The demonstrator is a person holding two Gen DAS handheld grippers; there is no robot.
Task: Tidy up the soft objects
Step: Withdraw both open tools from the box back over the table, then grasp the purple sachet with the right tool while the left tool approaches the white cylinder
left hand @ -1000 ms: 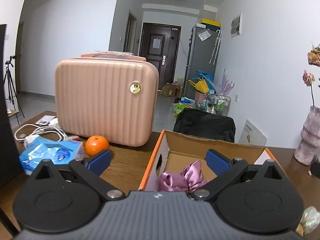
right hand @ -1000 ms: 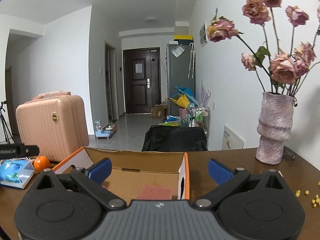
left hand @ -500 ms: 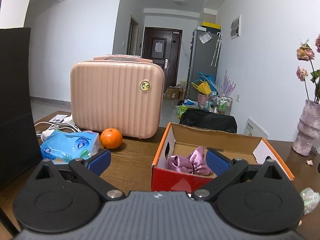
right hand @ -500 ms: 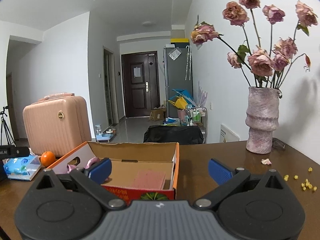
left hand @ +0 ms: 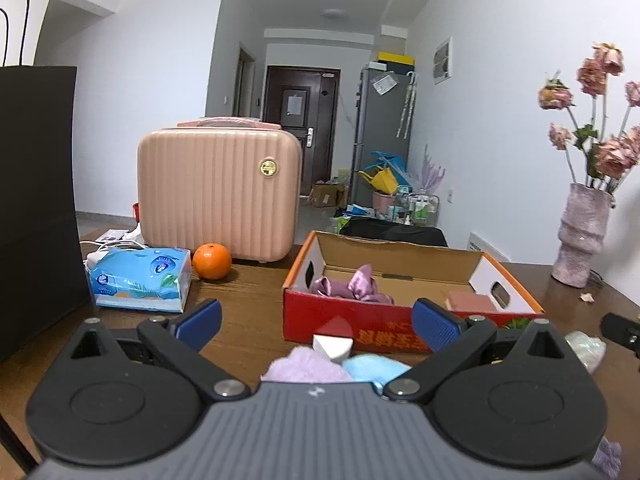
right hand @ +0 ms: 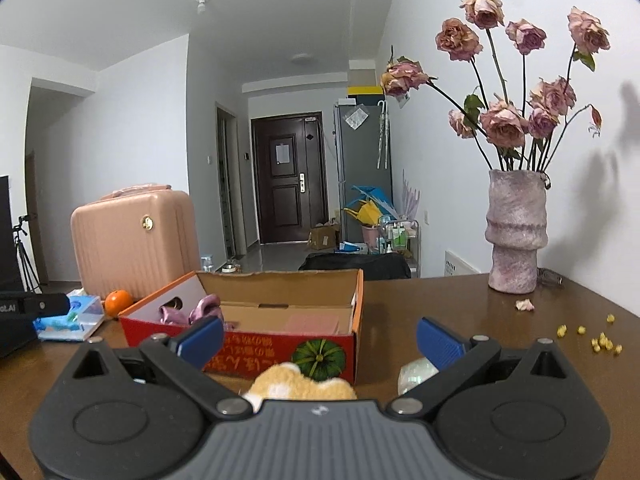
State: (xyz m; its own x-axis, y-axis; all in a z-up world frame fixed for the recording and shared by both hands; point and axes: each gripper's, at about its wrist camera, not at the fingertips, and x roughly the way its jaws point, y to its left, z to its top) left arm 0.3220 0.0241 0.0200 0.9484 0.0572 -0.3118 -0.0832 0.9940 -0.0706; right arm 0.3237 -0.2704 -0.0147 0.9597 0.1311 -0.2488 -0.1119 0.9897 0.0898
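A red and orange cardboard box (left hand: 384, 330) stands open on the brown table; it also shows in the right wrist view (right hand: 280, 350). Inside lie a purple satin scrunchie (left hand: 352, 286) and a pink sponge (left hand: 466, 300). My left gripper (left hand: 316, 322) is open and empty in front of the box. Below it lie a lilac fluffy piece (left hand: 306, 366), a light blue one (left hand: 372, 366) and a red and white sponge wedge (left hand: 334, 338). My right gripper (right hand: 320, 338) is open and empty, above a yellow and white plush (right hand: 300, 384) and a pale green crinkly piece (right hand: 416, 372).
A pink suitcase (left hand: 218, 192), an orange (left hand: 212, 261) and a blue tissue pack (left hand: 140, 278) stand left of the box. A black bag (left hand: 36, 200) is at far left. A vase of dried roses (right hand: 514, 236) stands at the right, with yellow crumbs (right hand: 600, 340) nearby.
Both grippers have drawn back from over the box toward the near table edge. The soft pieces in front of the box have come into view.
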